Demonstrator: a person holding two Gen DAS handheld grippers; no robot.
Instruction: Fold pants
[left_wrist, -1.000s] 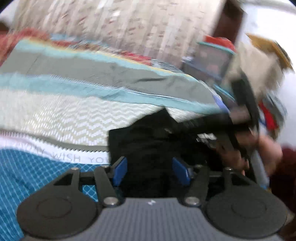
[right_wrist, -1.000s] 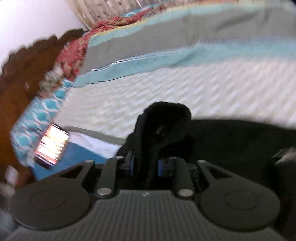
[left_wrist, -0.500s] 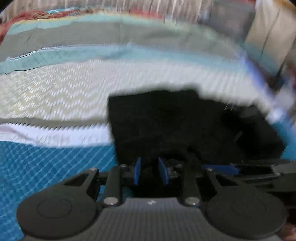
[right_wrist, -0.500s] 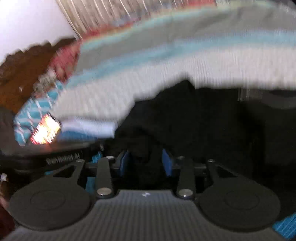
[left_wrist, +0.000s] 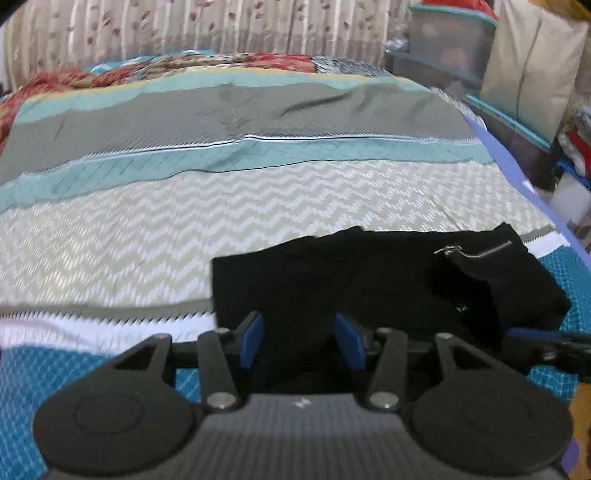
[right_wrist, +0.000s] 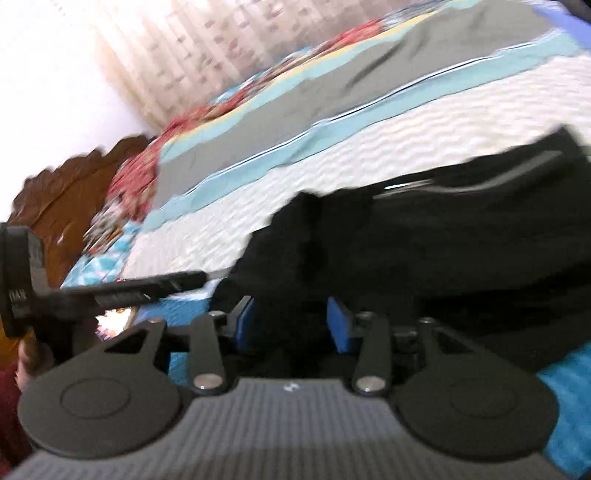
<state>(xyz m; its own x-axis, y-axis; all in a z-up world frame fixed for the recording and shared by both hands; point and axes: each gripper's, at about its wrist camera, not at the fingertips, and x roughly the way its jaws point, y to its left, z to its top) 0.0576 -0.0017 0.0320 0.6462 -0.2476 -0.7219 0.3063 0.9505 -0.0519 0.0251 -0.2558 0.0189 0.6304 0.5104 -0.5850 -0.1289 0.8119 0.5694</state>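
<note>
Pants: the black pants (left_wrist: 369, 288) lie folded into a compact block at the near edge of the bed (left_wrist: 221, 206), on the chevron band and over the white and teal bands. You see them again in the right wrist view (right_wrist: 424, 236).
Long axis: the block runs left to right across the left wrist view, its zipper (left_wrist: 476, 253) toward the right end and a straight cut edge at the left end.
Left gripper: your left gripper (left_wrist: 299, 341) sits at the block's near edge, toward its left end. Its jaws are opening, the blue pads stand apart, and dark cloth lies between them without being pinched.
Right gripper: your right gripper (right_wrist: 291, 323) is also over the near edge, further toward the zipper end. Its jaws are opening too, with cloth in the gap but the pads clear of it.
Which way from the jaws: the pants lie straight ahead of and below both grippers, so any reach goes forward and down, not sideways.
Nearer hand: judging by the two views, your left is closer to the free left end and your right to the zipper end.
Next move, my guess: if another fold is wanted, bring one end across the long axis onto the other.
Blur: the right wrist view is smeared, so the far edge there is hard to place.
</note>
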